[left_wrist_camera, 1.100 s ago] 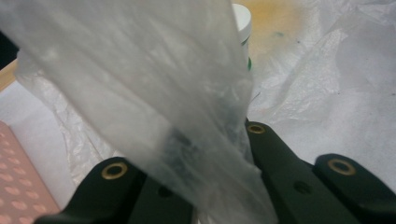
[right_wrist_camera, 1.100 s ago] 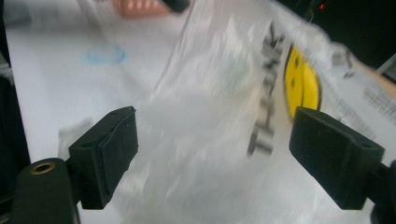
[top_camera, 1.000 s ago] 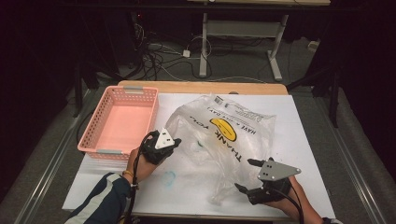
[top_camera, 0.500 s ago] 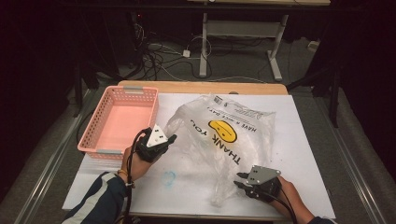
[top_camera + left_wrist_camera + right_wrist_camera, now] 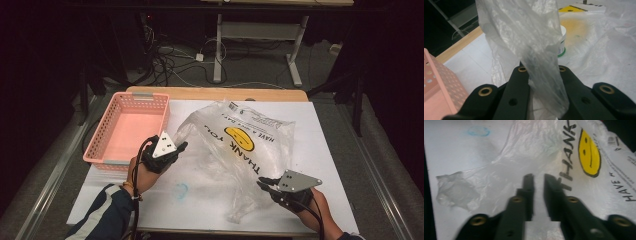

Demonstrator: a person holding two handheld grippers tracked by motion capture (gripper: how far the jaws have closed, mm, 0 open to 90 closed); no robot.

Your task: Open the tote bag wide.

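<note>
Clear plastic bag (image 5: pixel 235 150) spread on the white-covered table (image 5: pixel 330 150), with a pink basket (image 5: pixel 127 131) beside it.
A white tub (image 5: pixel 562 41) is seen through the crumpled film, printed with a yellow smiley and "THANK YOU". A bunched strip of bag is pinched by the left tool (image 5: pixel 541 68); the right tool (image 5: pixel 538 178) is kept narrowly parted over the bag's near edge.

Bag (image 5: pixel 240 150): black "THANK YOU" beside a yellow smiley (image 5: pixel 239 138), then "HAVE A NICE DAY" on its other side. Right gripper view reads "HANK" and "HAVE" by the smiley. White label (image 5: pixel 260 118) at bag's far edge and tub (image 5: pixel 561 41) label: print too small.
</note>
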